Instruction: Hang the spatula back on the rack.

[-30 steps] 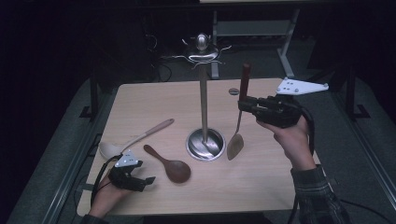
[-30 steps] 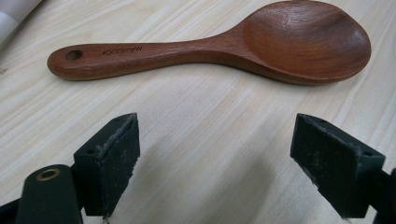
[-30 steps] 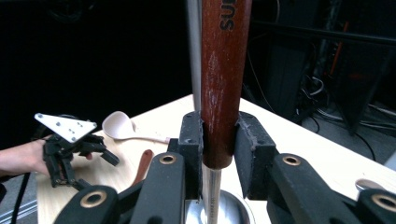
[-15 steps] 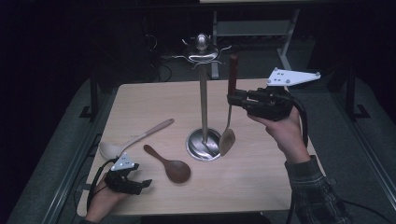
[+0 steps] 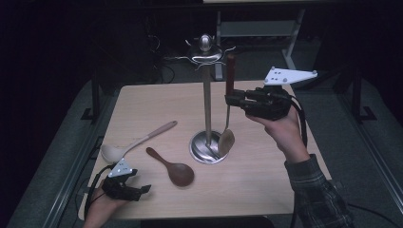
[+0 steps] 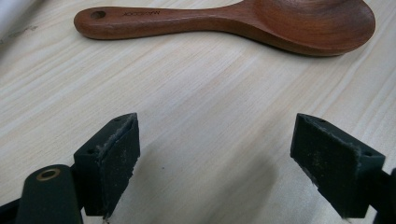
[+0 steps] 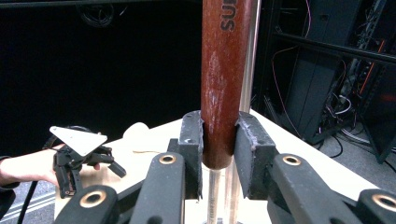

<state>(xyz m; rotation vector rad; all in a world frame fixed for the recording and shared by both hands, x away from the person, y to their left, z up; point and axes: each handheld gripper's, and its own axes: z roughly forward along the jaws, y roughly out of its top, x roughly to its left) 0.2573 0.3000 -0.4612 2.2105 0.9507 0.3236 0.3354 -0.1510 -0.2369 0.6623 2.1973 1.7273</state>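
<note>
A spatula with a red-brown handle (image 5: 230,71) hangs upright in my right gripper (image 5: 230,99), which is shut on the handle's lower end (image 7: 224,93). Its pale blade (image 5: 226,142) hovers just over the round base of the metal hook stand (image 5: 207,99), right of the pole. In the right gripper view my right gripper (image 7: 219,140) has both pads pressed on the handle. A dark wooden spoon (image 5: 173,168) lies on the table. My left gripper (image 5: 141,190) rests at the front left corner, open, with bare wood between its pads (image 6: 114,158) and the spoon (image 6: 233,23) just ahead.
A pale ladle (image 5: 135,142) lies left of the dark spoon, handle pointing toward the stand. The stand's hooks (image 5: 205,56) spread out at its top. The wooden table (image 5: 266,190) ends in dark floor on all sides. Racks and cables (image 7: 327,70) stand behind.
My right gripper has carried the spatula left and slightly up, from beside the stand to close against its pole. The left gripper has stayed put.
</note>
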